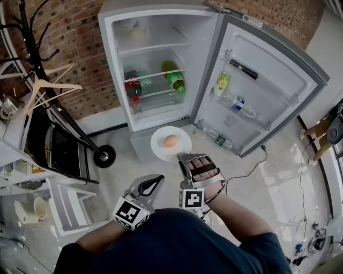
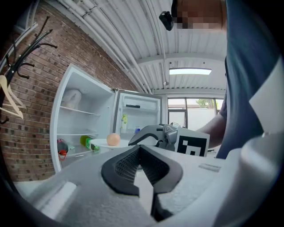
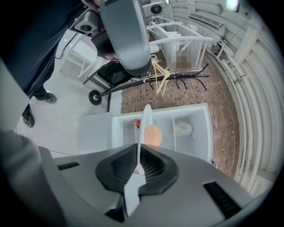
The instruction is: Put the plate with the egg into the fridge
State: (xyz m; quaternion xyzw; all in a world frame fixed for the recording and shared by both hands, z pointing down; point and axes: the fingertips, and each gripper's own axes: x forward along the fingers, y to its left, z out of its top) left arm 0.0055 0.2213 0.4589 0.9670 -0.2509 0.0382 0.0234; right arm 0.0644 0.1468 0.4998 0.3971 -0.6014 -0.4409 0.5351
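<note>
Just ahead of the right hand-held gripper (image 1: 182,157), which pinches the plate (image 1: 158,149) by its near rim short of the open fridge (image 1: 155,8), the loose egg (image 1: 171,141) could roll off with any tilt.

Even, bright indoor light fills the head view; the floor (image 1: 278,171) at right shows pale glare, and the fridge (image 1: 119,59) interior glows white. In the left gripper view a ceiling lamp (image 2: 190,71) and window (image 2: 197,108) blow out. Both gripper views bend lines strongly, with black corners; the near foreground looks soft.
</note>
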